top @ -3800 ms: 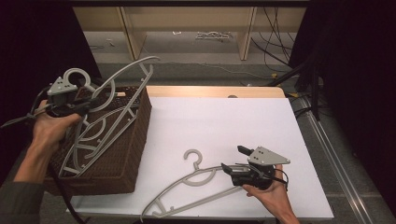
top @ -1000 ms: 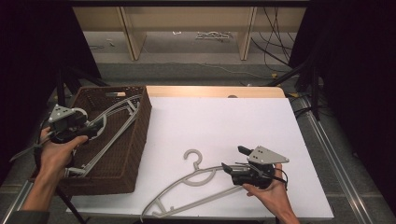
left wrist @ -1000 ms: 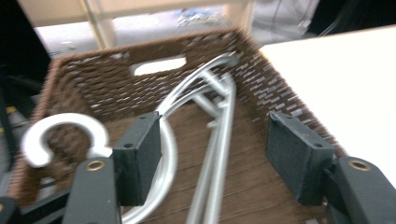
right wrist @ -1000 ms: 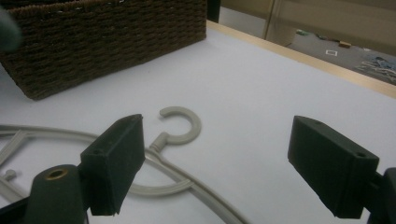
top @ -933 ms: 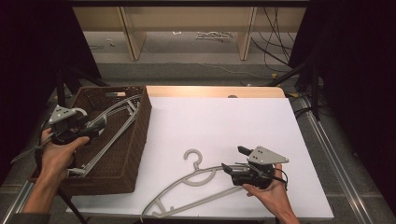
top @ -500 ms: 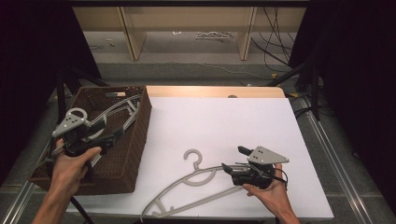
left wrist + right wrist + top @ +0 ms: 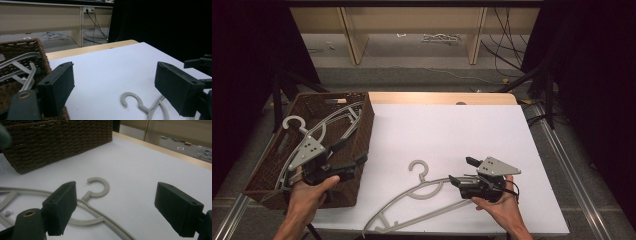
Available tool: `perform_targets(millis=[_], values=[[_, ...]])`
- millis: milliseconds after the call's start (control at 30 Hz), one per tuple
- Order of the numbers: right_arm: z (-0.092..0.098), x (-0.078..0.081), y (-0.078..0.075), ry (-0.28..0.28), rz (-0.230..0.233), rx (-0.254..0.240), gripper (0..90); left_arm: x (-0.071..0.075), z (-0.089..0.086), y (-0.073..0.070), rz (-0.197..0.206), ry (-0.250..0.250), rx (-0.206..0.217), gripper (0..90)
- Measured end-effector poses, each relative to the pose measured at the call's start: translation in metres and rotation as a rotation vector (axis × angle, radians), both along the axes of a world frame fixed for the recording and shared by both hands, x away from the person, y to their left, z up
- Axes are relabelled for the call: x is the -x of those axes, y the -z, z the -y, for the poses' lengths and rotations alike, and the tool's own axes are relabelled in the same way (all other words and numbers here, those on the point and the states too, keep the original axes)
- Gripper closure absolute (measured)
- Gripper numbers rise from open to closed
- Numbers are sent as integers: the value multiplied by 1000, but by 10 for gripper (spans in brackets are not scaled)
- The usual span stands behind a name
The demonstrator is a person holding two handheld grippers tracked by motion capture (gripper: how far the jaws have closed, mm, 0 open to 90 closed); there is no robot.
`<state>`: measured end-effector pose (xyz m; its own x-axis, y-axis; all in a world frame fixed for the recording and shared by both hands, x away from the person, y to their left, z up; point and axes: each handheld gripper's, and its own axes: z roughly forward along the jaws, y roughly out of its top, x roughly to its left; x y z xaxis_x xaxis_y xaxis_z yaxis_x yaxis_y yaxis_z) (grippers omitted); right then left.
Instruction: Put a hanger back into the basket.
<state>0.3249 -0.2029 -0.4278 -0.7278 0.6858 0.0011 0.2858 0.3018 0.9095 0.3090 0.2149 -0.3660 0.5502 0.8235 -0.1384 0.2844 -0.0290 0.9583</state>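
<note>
A grey plastic hanger [image 7: 424, 180] lies on the white table, hook [image 7: 128, 98] toward the far side. My right gripper [image 7: 461, 170] rests beside its right arm, open, jaws pointing left, with the hook [image 7: 100, 185] just ahead of them. Several more grey hangers [image 7: 337, 117] lie in the brown wicker basket [image 7: 364, 120] at left. My left gripper [image 7: 354, 151] hovers over the basket's near right corner, pointing right. Its jaws have just been opening and nothing is between them [image 7: 115, 68].
The basket wall [image 7: 62, 142] stands left of the loose hanger. The table's wooden far edge [image 7: 442, 97] borders a floor with shelving legs and cables [image 7: 507, 30]. The right gripper's body [image 7: 202, 65] shows in the left gripper view.
The left gripper let go of the hanger it lowered into the basket, opened wider, and moved right to the basket's near right corner. The right gripper and table hanger stayed put.
</note>
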Motion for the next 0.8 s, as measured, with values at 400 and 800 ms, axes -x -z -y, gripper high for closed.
perform_targets(millis=[400,800], values=[[0,2,1,5,0,-1,186,15,29,32,-3,73,-56,160],[1,-1,4,-7,-7,11,181,27,31,50,16,73,-75,158]])
